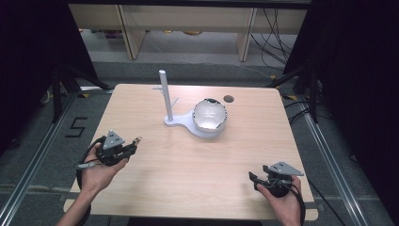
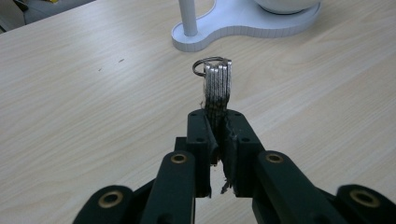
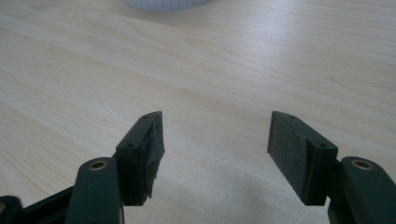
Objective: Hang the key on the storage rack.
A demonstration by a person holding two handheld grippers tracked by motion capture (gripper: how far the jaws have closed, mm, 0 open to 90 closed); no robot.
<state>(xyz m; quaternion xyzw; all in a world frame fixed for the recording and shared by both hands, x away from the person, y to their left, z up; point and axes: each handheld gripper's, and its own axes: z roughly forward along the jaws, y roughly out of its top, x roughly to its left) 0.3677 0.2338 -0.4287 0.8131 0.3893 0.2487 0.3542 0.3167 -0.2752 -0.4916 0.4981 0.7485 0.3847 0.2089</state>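
Left gripper view: your left gripper [image 2: 218,135] clamps a bunch of keys [image 2: 217,88]; your right gripper [image 3: 215,154] stands wide over the surface [image 3: 210,70].

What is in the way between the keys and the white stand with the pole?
Nothing visible. The left gripper holds the bunch of keys, and bare table lies between them and the white stand.

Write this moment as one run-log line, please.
left tool: shut on keys | right tool: open, nothing held | white stand: untouched
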